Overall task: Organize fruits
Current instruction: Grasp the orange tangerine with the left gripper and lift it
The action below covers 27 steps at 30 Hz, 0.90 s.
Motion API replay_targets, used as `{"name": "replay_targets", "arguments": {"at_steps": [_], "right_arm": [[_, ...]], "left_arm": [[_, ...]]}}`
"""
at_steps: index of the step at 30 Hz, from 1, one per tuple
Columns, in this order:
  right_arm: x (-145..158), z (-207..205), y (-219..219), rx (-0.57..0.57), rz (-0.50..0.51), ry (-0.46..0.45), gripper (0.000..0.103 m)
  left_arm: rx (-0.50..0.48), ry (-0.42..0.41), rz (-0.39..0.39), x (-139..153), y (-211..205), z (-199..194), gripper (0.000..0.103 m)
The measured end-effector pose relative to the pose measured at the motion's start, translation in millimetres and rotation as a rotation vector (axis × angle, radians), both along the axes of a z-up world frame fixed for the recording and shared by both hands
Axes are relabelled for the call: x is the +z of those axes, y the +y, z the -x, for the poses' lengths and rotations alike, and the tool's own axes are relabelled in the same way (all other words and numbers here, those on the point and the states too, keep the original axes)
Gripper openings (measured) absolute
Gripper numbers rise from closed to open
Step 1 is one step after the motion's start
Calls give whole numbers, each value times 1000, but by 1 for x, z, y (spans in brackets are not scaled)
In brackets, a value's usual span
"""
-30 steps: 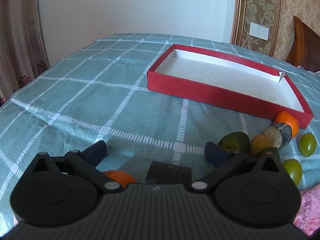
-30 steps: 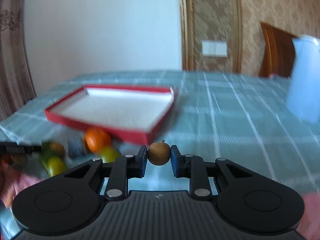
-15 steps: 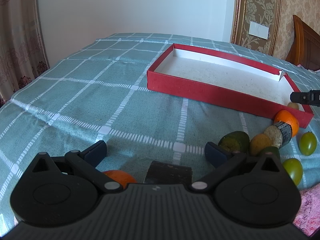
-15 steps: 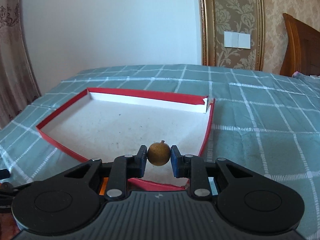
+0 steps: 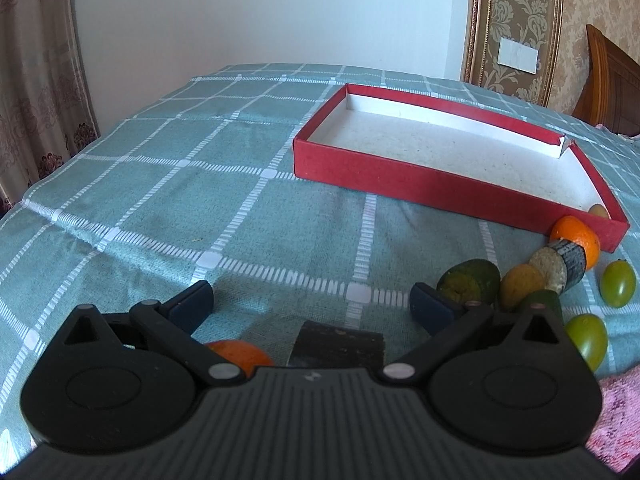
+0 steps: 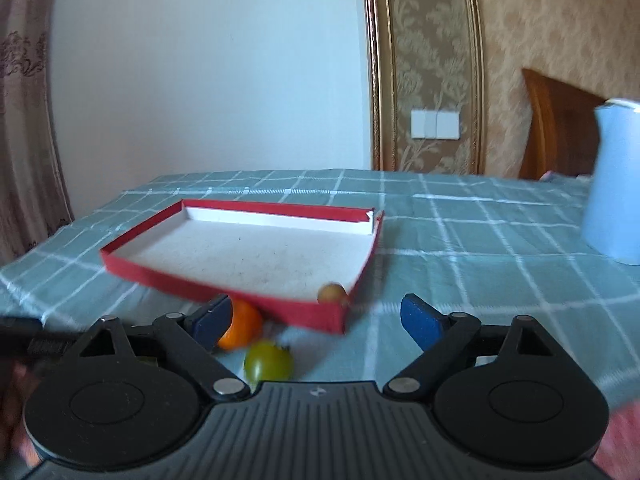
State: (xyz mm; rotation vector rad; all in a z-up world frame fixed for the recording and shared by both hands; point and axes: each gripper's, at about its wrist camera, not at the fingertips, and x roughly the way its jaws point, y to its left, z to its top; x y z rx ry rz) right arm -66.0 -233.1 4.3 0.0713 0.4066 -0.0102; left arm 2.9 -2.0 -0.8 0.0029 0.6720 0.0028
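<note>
A red tray (image 5: 400,184) with a white floor lies on the checked cloth; it also shows in the right wrist view (image 6: 224,280). A small brown fruit (image 6: 331,292) lies in its near right corner, also seen in the left wrist view (image 5: 599,211). My right gripper (image 6: 316,316) is open and empty, just in front of that corner. My left gripper (image 5: 312,300) is open and empty, low over the cloth. An orange (image 5: 576,240), a dark green fruit (image 5: 468,282), a cut roll (image 5: 560,266) and green tomatoes (image 5: 618,284) lie by the tray's near corner.
Another orange (image 5: 236,354) and a dark block (image 5: 338,342) lie close under my left gripper. A pale blue jug (image 6: 614,184) stands on the right. A pink cloth (image 5: 616,420) lies at the near right. An orange (image 6: 240,324) and green tomato (image 6: 268,362) lie before the tray.
My right gripper opened and let the small brown fruit go into the tray's near right corner, then pulled back. My left gripper has not moved.
</note>
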Motion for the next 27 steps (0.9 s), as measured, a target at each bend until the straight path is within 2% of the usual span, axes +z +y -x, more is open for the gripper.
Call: {"name": "replay_targets", "arguments": {"at_steps": [4,8,13,15,18,23,27], "right_arm": [[-14,12,2,-37,1,51,92],[-29,-1,4,-52,-8,161,92],[-35,-11,4,-83,-3,232,96],[-37,-12,3,-94,-5,244,97],[-38,-11,1,-91,-18,245,97],[-37,-9,-4,-85,-58,232,97],[-36,-8,-7,-82,-88,223,97]], "left_arm": [[2,-1,-1,0,0,1,103],[-3,0,-1,0,0,2,103],[-24,-6,2,1,4,6,103],[-4,-14,-4,3,7,10,103],[0,-75,-17,12,13,25,103],[-8,-252,21,33,38,71,103],[-15,-265,50,36,57,88,103]]}}
